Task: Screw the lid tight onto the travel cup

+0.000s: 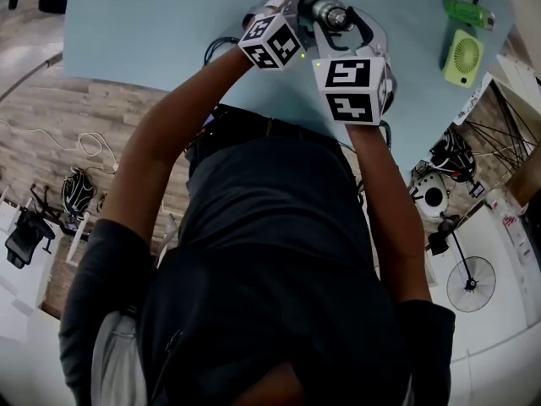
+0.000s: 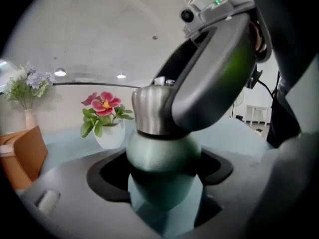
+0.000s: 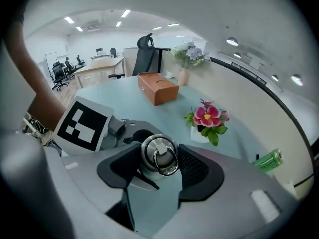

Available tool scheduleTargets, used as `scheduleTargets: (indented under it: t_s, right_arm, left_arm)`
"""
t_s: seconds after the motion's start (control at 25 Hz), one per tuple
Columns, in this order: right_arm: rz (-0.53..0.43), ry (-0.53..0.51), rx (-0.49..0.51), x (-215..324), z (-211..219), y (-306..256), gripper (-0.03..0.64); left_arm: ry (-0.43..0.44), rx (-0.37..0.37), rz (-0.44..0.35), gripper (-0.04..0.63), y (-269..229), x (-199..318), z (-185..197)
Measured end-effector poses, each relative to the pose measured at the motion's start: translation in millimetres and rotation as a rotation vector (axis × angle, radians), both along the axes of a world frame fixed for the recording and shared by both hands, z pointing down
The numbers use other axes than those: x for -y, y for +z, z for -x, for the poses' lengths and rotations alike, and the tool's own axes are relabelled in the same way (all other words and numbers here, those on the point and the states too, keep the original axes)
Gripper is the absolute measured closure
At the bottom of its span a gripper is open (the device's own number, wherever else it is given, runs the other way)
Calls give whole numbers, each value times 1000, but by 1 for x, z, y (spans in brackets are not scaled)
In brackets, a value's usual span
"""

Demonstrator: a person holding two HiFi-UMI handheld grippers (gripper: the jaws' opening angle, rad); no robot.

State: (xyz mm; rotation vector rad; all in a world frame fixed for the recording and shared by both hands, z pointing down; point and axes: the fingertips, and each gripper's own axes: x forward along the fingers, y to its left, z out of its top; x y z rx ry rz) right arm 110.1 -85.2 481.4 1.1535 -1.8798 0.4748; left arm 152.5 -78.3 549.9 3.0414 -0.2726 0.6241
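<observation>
Mid-tightening over the near middle of the table [image 1: 152, 32], left gripper [image 2: 162, 180] clamped on the green travel cup [image 2: 160, 156], right gripper [image 3: 158, 168] closed round its steel lid [image 3: 158, 151]; next, probably, twist right against a steady left hold until firm.

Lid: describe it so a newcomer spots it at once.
Over the near edge of the pale blue table, the two grippers meet. The left gripper clamps the green cup; the right gripper grips the lid on top of it. Unlike the matte green cup, the lid is shiny steel with a ring on top.
</observation>
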Motion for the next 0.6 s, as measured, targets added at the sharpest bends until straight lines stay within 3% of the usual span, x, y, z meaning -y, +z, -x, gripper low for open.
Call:
scheduleTargets:
  t_s: [0.32, 0.4, 0.6]
  right_arm:
    - [23, -40, -2, 0, -1, 2, 374]
    - [61, -153, -16, -3, 1, 2, 374]
    - [122, -623, -51, -8, 9, -8, 370]
  left_arm:
    - [3, -2, 8, 167, 0, 1, 0]
    - [5, -4, 11, 166, 1, 0, -1]
    - [15, -7, 12, 167, 0, 1, -4]
